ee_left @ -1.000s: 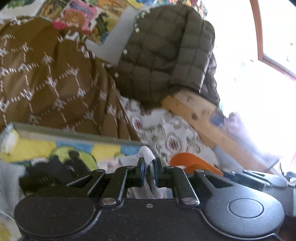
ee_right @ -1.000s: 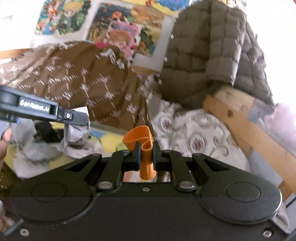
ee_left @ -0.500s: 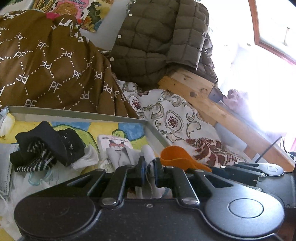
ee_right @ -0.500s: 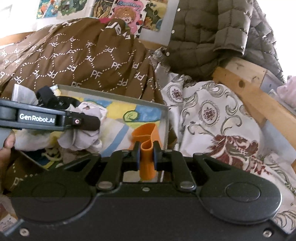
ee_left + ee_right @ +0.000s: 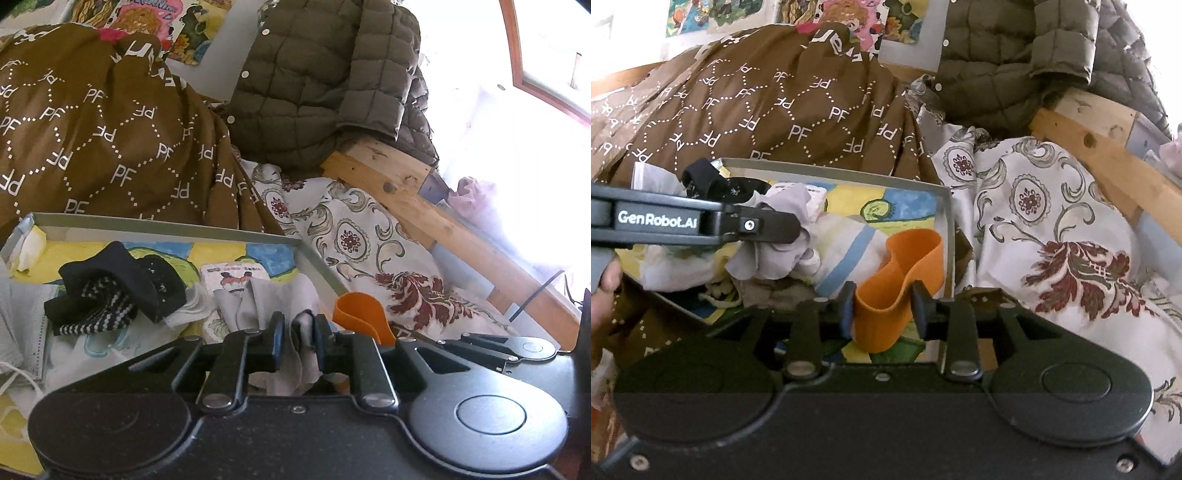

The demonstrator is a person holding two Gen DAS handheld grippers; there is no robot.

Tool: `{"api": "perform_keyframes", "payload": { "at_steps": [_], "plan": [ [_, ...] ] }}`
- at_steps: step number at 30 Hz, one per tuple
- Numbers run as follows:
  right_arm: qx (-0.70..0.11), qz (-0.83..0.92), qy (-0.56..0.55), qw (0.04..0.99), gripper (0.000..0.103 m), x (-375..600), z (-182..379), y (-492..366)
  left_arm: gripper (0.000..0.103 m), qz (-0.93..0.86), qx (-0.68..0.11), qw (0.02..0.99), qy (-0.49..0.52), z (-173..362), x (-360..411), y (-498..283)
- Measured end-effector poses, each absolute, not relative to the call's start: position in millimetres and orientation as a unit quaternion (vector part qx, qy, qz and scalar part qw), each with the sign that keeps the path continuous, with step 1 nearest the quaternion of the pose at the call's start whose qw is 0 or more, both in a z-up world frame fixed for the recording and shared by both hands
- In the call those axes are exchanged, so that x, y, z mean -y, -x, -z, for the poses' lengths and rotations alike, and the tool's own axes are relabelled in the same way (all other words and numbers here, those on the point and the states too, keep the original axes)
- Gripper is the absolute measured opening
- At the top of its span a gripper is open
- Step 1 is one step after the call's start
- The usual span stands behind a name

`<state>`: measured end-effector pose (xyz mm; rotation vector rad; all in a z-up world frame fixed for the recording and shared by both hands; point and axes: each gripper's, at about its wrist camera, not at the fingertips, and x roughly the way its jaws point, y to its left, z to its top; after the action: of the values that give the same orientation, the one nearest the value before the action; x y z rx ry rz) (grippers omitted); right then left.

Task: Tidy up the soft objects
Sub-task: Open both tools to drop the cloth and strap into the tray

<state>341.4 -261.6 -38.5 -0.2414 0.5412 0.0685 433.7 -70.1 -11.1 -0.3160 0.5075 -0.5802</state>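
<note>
A shallow grey box (image 5: pixel 166 225) with a colourful printed bottom lies on the bed; it also shows in the right wrist view (image 5: pixel 831 175). My left gripper (image 5: pixel 298 334) is shut on a pale grey cloth (image 5: pixel 303 354) over the box's near right part; it shows from the side in the right wrist view (image 5: pixel 798 230), cloth (image 5: pixel 775 254) hanging from it. My right gripper (image 5: pixel 884 308) has its jaws parted around an orange band (image 5: pixel 901 273), which bulges between them at the box's right corner. The band's top shows in the left wrist view (image 5: pixel 360 310).
Black striped socks (image 5: pixel 110 291), a face mask (image 5: pixel 18 332) and a white blue-striped cloth (image 5: pixel 846 243) lie in the box. A brown PF-patterned blanket (image 5: pixel 110 129), an olive quilted jacket (image 5: pixel 325 74), a floral sheet (image 5: pixel 1052 221) and a wooden bed rail (image 5: pixel 424 206) surround it.
Both grippers have come down over the box. The right jaws, pinched tight on the orange band before, have spread apart and the band has widened between them. The left stays shut on the cloth.
</note>
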Motion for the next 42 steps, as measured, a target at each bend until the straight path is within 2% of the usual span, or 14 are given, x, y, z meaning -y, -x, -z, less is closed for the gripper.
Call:
{"api": "perform_keyframes", "payload": {
  "at_steps": [5, 14, 21, 29, 33, 42],
  "plan": [
    [-0.268, -0.034, 0.111, 0.956, 0.026, 268, 36, -341, 0.031, 0.278, -0.246, 0.916, 0.153, 9, 67, -430],
    [-0.257, -0.036, 0.111, 0.959, 0.042, 268, 27, -328, 0.049, 0.263, -0.252, 0.918, 0.158, 5, 59, -422],
    [-0.246, -0.035, 0.11, 0.962, 0.046, 268, 15, -312, 0.055, 0.253, -0.254, 0.92, 0.157, 0, 52, -411],
    [-0.223, -0.028, 0.104, 0.969, 0.058, 274, -10, -286, 0.07, 0.239, -0.235, 0.929, 0.156, -20, 44, -388],
    [-0.206, -0.023, 0.1, 0.973, 0.068, 276, -27, -267, 0.077, 0.232, -0.224, 0.934, 0.15, -31, 40, -372],
    [-0.169, -0.021, 0.087, 0.981, 0.079, 279, -67, -219, 0.093, 0.208, -0.187, 0.951, 0.135, -57, 26, -324]
  ]
}}
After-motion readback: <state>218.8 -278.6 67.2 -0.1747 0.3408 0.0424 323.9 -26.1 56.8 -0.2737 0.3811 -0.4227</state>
